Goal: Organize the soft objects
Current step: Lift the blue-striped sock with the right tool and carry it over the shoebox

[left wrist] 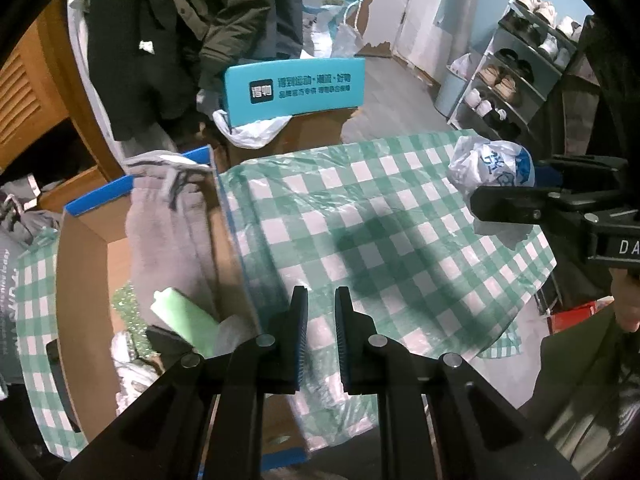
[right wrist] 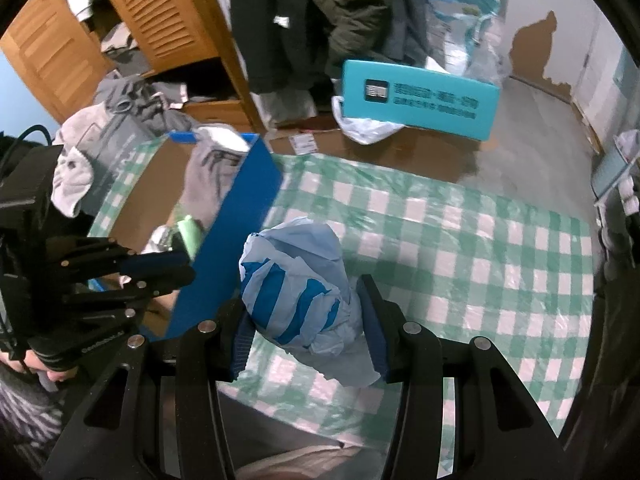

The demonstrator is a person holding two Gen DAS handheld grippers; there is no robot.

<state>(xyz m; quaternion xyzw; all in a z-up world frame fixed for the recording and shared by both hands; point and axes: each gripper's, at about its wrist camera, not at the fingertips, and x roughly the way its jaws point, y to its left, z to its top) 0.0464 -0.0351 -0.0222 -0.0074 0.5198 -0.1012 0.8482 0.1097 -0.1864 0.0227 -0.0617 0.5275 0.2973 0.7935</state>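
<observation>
My right gripper (right wrist: 306,316) is shut on a crumpled white-and-blue plastic bag (right wrist: 298,284) and holds it above the green checked tablecloth (right wrist: 460,248). The bag also shows in the left wrist view (left wrist: 492,168), held by the right gripper (left wrist: 504,188) at the table's right edge. My left gripper (left wrist: 321,300) is empty, its jaws a narrow gap apart, over the cloth (left wrist: 380,220) beside a cardboard box (left wrist: 92,264) with a blue rim. The box holds a grey garment (left wrist: 168,216) and a pale green bottle (left wrist: 184,320).
A teal box (left wrist: 296,90) stands on the floor behind the table. Dark coats (left wrist: 180,32) hang at the back. A shoe rack (left wrist: 516,68) stands far right. A wooden louvred wardrobe (right wrist: 160,12) is at the left, with clothes (right wrist: 132,104) piled at its foot.
</observation>
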